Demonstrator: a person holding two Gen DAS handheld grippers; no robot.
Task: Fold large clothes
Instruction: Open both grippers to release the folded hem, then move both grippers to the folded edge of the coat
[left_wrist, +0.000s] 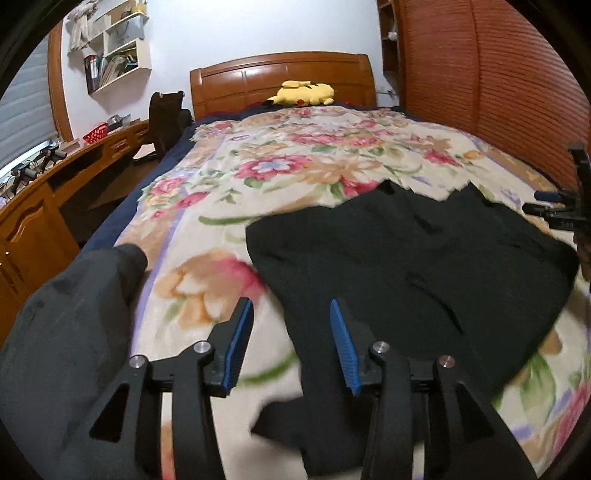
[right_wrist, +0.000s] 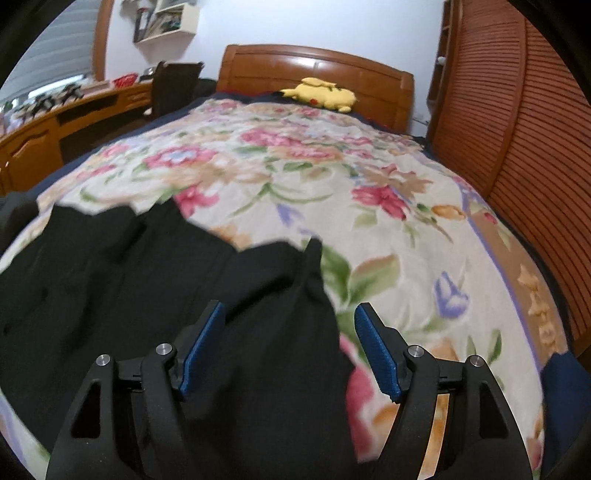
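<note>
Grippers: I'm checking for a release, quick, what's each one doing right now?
Left gripper: open, holding nothing, above the black garment.
Right gripper: open, holding nothing, above the garment's edge.

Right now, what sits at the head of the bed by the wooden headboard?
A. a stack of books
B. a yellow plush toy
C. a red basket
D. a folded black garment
B: a yellow plush toy lies just before the wooden headboard.

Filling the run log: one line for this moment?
left gripper: open, empty | right gripper: open, empty | black garment: lying on floral blanket | fold: unfinished
</note>
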